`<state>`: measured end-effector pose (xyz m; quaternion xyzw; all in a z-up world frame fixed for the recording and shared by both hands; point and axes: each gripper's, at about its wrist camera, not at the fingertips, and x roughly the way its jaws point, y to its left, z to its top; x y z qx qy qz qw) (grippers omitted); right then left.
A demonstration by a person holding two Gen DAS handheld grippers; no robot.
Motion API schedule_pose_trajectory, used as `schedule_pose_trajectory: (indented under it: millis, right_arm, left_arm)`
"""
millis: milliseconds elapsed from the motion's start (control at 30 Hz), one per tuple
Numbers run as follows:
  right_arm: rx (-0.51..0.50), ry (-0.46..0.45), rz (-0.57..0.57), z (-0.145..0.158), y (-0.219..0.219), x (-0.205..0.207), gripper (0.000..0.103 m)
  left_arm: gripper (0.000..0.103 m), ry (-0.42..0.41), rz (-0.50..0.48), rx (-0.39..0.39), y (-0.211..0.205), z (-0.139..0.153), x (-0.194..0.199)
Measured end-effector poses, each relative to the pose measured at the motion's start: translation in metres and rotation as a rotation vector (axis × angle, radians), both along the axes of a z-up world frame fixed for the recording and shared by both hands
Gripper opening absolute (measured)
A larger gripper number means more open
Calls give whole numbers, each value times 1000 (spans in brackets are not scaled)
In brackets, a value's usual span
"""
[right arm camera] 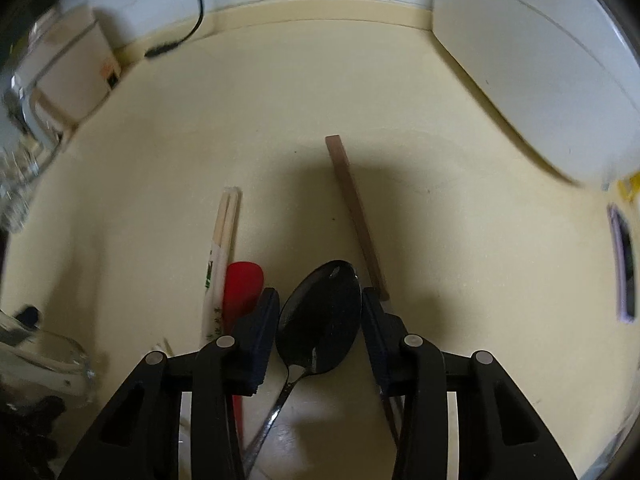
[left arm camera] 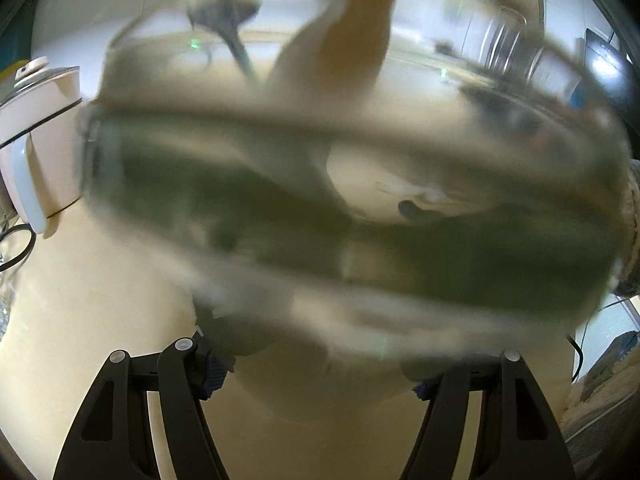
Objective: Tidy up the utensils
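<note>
A clear glass jar point(left arm camera: 344, 208) fills the left wrist view, blurred and very near, and my left gripper point(left arm camera: 318, 380) is shut on its base. A wooden utensil point(left arm camera: 360, 28) and a dark handle point(left arm camera: 236, 40) stand inside it. In the right wrist view, my right gripper point(right arm camera: 319, 304) points steeply down at the cream counter point(right arm camera: 280, 120) and is shut on a dark shiny spoon point(right arm camera: 316, 344). Its pads touch both sides of the spoon's bowl, and the handle runs back under the gripper. Wrapped chopsticks point(right arm camera: 224, 248) and a red utensil point(right arm camera: 244, 284) lie just left of it. A brown-handled utensil point(right arm camera: 352, 200) lies just right.
A white kettle point(left arm camera: 40, 140) stands left of the jar. In the right wrist view a white appliance point(right arm camera: 540, 80) lies at the right. A white box point(right arm camera: 80, 76) and a black cable point(right arm camera: 176, 40) sit at the back left. A glass rim point(right arm camera: 44, 364) shows at the lower left.
</note>
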<state>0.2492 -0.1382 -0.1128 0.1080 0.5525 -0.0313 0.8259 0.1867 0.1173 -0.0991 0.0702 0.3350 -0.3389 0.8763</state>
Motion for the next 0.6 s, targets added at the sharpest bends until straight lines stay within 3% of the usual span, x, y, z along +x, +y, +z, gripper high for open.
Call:
schedule_pose_trajectory:
  millis: [167,600]
  right_arm:
    - [33,-99,-36,22,-12,-22,40]
    - [-201,-401,-7,124,14,-52,39]
  left_arm:
    - [72,5,2,-3,-6,-2,-5]
    - [72,5,2,-3,-14,-3,-9]
